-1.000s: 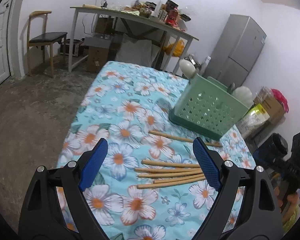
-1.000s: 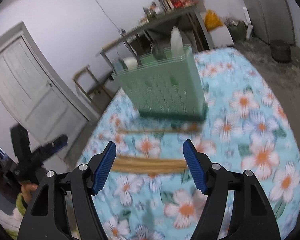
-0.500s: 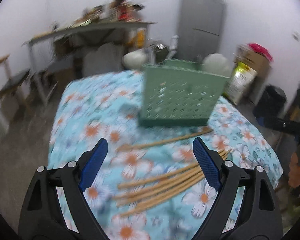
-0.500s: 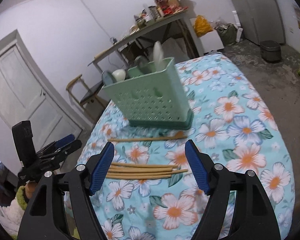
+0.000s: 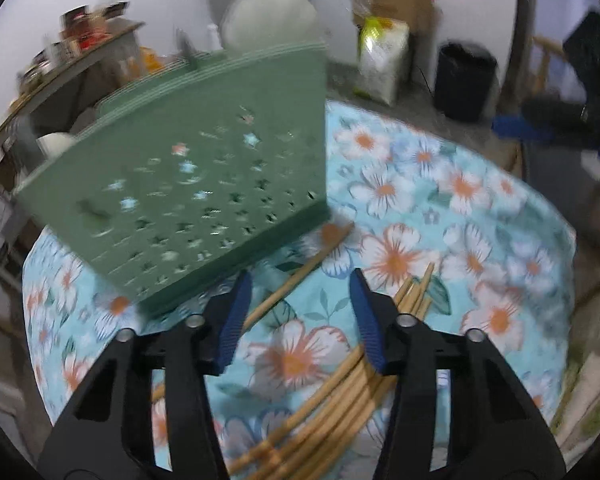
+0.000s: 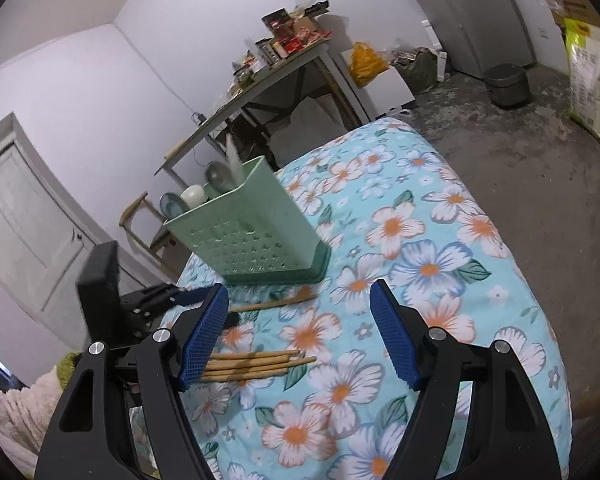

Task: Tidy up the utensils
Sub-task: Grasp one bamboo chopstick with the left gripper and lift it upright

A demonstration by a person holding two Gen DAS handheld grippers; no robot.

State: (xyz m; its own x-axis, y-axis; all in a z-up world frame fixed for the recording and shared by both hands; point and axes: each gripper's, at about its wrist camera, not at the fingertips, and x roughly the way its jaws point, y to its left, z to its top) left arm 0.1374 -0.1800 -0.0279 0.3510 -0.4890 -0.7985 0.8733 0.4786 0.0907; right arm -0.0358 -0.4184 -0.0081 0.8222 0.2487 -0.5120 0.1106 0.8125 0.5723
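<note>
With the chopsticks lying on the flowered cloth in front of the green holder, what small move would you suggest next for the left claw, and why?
Probably lower the left claw a little onto the single chopstick and finish the grip. Its jaws are closing with that stick lying on the cloth between them, not yet pinched. The stick lies apart from the bundle and just in front of the green holder, so it looks easiest to take first.

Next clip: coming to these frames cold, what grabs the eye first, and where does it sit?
The green perforated caddy stands upright mid-table on the blue floral tablecloth, already holding spoons. A bundle of wooden chopsticks lies nearer the camera, with one stray chopstick just in front of the caddy's base. The left gripper, jaws closing with nothing yet between them, hovers close to that stray stick.
</note>
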